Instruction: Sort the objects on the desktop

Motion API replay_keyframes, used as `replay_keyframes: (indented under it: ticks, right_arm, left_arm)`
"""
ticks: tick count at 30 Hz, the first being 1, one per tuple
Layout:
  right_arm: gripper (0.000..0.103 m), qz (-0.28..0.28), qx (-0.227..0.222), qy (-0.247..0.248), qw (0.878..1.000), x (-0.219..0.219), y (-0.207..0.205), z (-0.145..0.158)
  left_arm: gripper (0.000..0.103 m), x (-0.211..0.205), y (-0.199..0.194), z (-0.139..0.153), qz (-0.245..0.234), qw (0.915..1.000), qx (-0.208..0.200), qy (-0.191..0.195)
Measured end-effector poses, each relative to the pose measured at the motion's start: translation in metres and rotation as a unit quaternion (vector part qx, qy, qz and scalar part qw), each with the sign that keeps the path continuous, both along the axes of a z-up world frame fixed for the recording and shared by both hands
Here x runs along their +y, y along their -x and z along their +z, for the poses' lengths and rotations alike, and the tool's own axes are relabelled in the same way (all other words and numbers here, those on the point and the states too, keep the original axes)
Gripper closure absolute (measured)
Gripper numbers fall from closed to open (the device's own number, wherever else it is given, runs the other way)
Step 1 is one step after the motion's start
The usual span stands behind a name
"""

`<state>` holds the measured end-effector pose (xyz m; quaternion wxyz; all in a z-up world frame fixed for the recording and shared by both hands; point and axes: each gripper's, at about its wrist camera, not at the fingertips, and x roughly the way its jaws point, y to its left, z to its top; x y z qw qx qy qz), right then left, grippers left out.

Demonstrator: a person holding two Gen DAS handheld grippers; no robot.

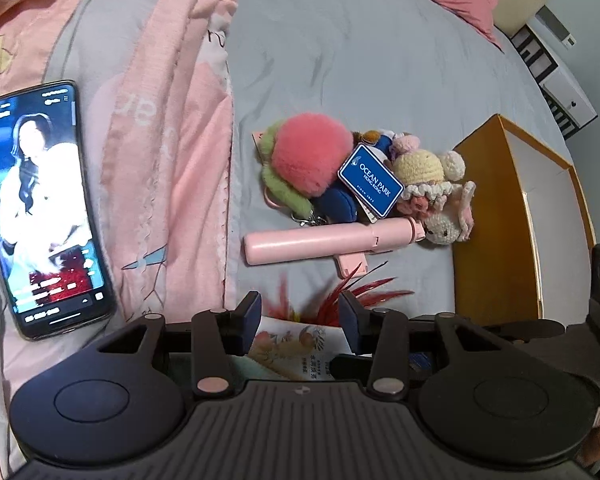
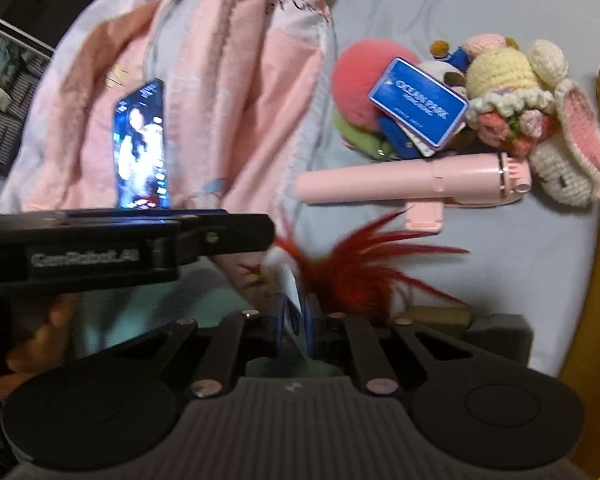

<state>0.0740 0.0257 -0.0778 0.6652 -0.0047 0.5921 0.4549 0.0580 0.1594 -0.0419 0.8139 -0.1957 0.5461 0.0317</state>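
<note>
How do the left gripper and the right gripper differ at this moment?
The left gripper stands open with nothing pressed between its pads; the right gripper is shut on a thin white card. Red feathers lie near both. Both are black with blue pads.

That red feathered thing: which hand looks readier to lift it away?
Right. Its tool is already pinched on the white card at the feather toy, while the left tool hangs open above it, gripping nothing.
</note>
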Motion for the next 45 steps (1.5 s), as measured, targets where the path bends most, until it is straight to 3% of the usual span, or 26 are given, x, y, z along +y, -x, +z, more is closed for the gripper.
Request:
replay_keyframes:
  ticks: [7,13,19,23,27,33,42,45]
  right_arm:
    - [0.097,-0.041,-0.024,-0.016,0.999,-0.001,0.009,0.000]
    - [0.097,-0.082,-0.066,-0.062,0.993,-0.041,0.007,0.050]
    - [0.097,-0.148,-0.135,-0.066,0.977,-0.105,0.009,0.098]
    - [0.097,-0.201,-0.161,-0.075,0.964,-0.151,0.011,0.118]
    - [0.097,-0.244,-0.192,-0.073,0.948,-0.191,0.013,0.131]
    - [0.097,-0.295,-0.229,-0.048,0.926,-0.236,0.016,0.133]
    - [0.097,-0.321,-0.210,-0.036,0.923,-0.266,0.012,0.113]
    - [0.097,-0.326,-0.208,-0.028,0.922,-0.270,0.011,0.106]
  left_arm:
    - [0.054,-0.003,0.010,0.015,0.012,0.9998,-0.017,-0.002]
    - [0.054,-0.017,0.018,0.035,0.010,0.9986,-0.051,0.005]
    - [0.054,-0.046,0.018,0.047,-0.018,0.9966,-0.075,0.029]
    - [0.049,-0.076,0.013,0.035,-0.045,0.9962,-0.055,0.050]
    - [0.049,-0.099,0.008,0.014,-0.038,0.9964,-0.027,0.071]
    - [0.048,-0.124,-0.003,-0.010,-0.028,0.9981,0.011,0.054]
    - [0.048,-0.146,-0.010,-0.024,-0.027,0.9982,0.035,0.041]
    - [0.048,-0.156,-0.014,-0.027,-0.035,0.9981,0.046,0.020]
